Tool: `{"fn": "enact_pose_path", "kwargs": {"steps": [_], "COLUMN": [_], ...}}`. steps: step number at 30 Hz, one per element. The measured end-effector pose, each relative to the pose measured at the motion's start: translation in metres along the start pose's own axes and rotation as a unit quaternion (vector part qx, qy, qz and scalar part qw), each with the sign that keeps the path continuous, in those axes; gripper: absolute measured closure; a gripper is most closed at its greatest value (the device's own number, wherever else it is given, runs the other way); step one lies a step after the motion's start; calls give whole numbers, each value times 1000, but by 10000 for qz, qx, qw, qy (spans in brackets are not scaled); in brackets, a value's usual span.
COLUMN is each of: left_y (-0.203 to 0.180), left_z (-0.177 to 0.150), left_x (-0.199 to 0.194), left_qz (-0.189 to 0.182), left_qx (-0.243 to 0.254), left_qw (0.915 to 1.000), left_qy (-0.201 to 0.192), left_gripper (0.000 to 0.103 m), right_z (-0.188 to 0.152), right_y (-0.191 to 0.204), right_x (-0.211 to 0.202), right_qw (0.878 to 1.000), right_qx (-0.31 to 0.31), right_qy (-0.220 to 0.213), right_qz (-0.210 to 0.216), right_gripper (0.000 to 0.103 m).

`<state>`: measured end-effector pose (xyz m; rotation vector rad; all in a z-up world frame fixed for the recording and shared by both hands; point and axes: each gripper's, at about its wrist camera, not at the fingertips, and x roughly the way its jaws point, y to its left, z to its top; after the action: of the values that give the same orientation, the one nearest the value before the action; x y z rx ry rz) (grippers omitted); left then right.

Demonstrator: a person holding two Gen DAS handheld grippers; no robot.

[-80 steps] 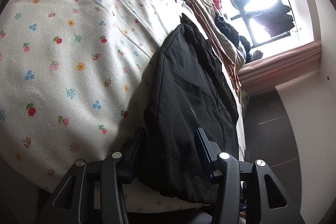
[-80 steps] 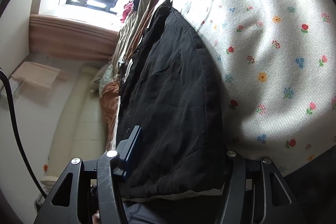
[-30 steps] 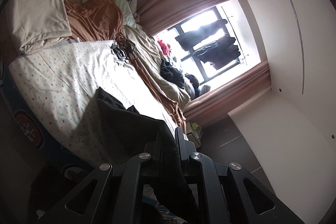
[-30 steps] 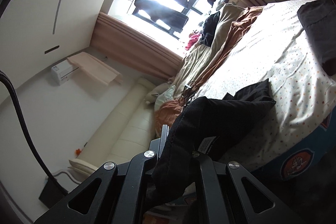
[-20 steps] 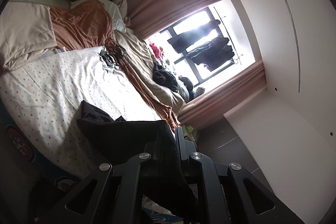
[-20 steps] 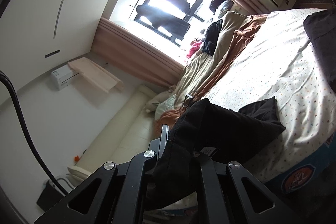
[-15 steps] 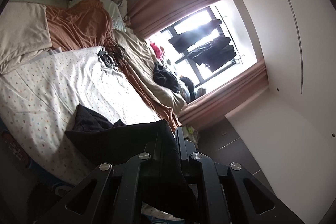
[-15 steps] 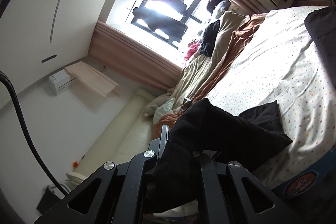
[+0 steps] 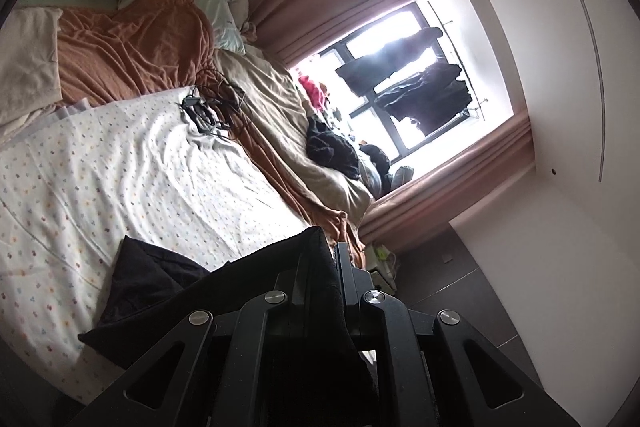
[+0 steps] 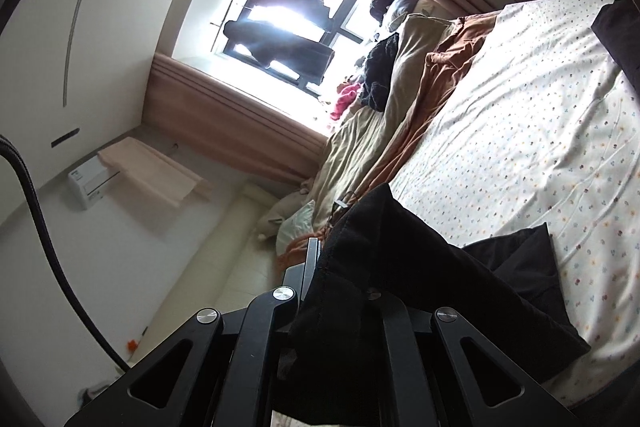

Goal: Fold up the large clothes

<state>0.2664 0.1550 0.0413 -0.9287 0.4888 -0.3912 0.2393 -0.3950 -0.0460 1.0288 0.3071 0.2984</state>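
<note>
A black garment (image 9: pixel 224 291) hangs from both grippers over the near part of a bed with a white flower-print sheet (image 9: pixel 132 163). My left gripper (image 9: pixel 326 251) is shut on one edge of the cloth, which bunches between its fingers. In the right wrist view the same black garment (image 10: pixel 420 267) drapes over my right gripper (image 10: pixel 320 247), which is shut on its edge. The lower end of the garment rests on the sheet (image 10: pixel 520 131); the right-hand finger is hidden under the cloth.
An orange blanket (image 9: pixel 132 47), beige duvet (image 9: pixel 276 115) and pillows lie at the head and far side of the bed. Cables (image 9: pixel 212 107) sit on the sheet. A dark clothes pile (image 9: pixel 332 147) lies by the bright window (image 9: pixel 420 75). Another dark item (image 10: pixel 620 31) lies at the bed's far right.
Both grippers shut on the black garment and lifted it off the sheet. Over the last second they carried it sideways across the bed, with more of it trailing onto the sheet.
</note>
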Motion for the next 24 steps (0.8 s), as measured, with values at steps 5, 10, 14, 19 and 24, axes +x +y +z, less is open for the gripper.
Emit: {"fn": "enact_pose_path", "kwargs": {"steps": [5, 10, 14, 19, 24], "left_y": [19, 45, 70, 107, 141], "left_z": [12, 19, 19, 14, 7], "left_x": [45, 87, 123, 163, 190], "left_qz": [136, 292, 479, 761, 1009], "left_qx": [-114, -244, -376, -540, -714], "left_qw": [9997, 9989, 9972, 9938, 9898], "left_qy": [142, 283, 438, 603, 709], "left_gripper": [94, 93, 93, 93, 93], "right_z": [12, 19, 18, 12, 5], "right_y": [-21, -49, -76, -116, -141], "right_x": [37, 74, 104, 135, 153], "right_qw": [9998, 9987, 9967, 9922, 9893], "right_qx": [84, 174, 303, 554, 583], "right_qy": [88, 234, 380, 577, 684], "right_qz": [-185, -421, -653, -953, -1150], "right_gripper": [97, 96, 95, 93, 91]}}
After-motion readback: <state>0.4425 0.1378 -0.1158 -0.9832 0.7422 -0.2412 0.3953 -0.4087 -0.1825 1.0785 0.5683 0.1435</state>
